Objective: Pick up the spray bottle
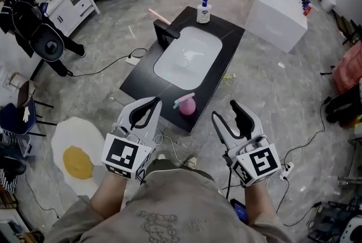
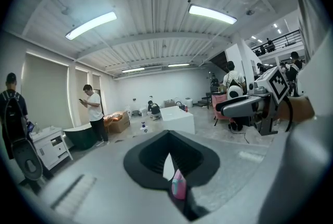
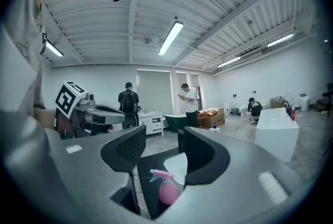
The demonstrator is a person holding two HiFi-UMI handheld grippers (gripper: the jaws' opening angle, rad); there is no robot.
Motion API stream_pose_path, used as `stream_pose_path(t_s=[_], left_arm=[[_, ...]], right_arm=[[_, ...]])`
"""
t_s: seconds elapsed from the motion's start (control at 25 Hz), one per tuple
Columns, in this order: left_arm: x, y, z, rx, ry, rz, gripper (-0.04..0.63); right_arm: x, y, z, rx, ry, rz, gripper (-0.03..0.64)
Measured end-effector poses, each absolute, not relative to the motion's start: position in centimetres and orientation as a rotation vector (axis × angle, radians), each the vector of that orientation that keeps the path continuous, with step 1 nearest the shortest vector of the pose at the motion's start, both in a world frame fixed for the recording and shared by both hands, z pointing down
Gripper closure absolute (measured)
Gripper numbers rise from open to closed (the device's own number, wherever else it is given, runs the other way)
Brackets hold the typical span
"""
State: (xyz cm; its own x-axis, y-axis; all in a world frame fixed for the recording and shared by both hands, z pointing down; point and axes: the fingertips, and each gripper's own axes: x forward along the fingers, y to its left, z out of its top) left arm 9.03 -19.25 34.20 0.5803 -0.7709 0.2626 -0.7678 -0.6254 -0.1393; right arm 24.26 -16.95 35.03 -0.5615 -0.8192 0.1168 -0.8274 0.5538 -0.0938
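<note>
The pink spray bottle (image 1: pixel 186 104) stands on the near corner of the low black table (image 1: pixel 141 81), its pink and teal trigger head pointing left. My left gripper (image 1: pixel 154 102) hovers just left of the bottle with its fingertips together and nothing between them. My right gripper (image 1: pixel 224 110) is held to the right of the bottle, apart from it and open. The bottle (image 2: pixel 179 186) shows low through the left gripper (image 2: pixel 167 137) jaws in the left gripper view. It also shows as the bottle (image 3: pixel 167 190) below the spread right gripper (image 3: pixel 163 137) jaws in the right gripper view.
A white basin (image 1: pixel 188 58) is set into the table, with a black fixture (image 1: pixel 165 34) at its far left and a soap pump bottle (image 1: pixel 203 11) at the far end. A white box (image 1: pixel 278 10) stands to the right. An egg-shaped rug (image 1: pixel 76 152) and cables lie on the floor.
</note>
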Motion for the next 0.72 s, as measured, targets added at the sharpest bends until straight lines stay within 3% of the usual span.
stream_pose_path(t_s=[0.72], left_arm=[[6.2, -20.7, 39.8, -2.848, 1.39, -0.592, 0.594]], right_arm=[[20.5, -18.6, 42.5, 1.368, -2.552, 0.354, 0.365]])
